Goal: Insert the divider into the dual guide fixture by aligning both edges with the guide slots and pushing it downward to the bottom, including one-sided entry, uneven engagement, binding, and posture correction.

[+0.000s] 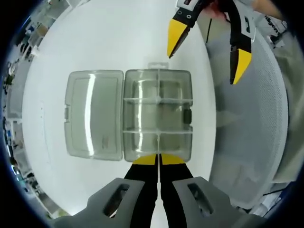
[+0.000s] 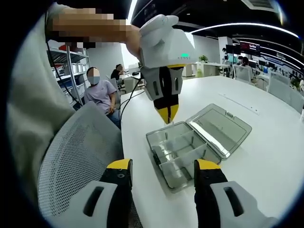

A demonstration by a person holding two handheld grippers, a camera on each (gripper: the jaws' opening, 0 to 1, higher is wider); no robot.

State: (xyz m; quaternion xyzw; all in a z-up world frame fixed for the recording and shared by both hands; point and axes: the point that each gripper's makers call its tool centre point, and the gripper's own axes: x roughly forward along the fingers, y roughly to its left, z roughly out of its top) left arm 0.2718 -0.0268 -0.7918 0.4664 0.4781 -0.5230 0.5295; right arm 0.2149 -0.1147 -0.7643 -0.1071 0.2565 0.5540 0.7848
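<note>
White counter [image 1: 57, 190] holds the clear box [image 1: 157, 114], lid open for reaching, just ahead of the shut left claw [image 1: 158, 159]; the right claw [image 2: 163, 166] waits wide.

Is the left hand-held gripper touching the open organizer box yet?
Apart. In the right gripper view the left hand-held gripper hangs above the organizer box, with bare white table visible between its shut yellow tips and the near rim.

I am seeing the white round table [image 1: 95, 42] carrying an open, clear plastic compartment box [image 1: 156, 114] lying near its edge.
</note>
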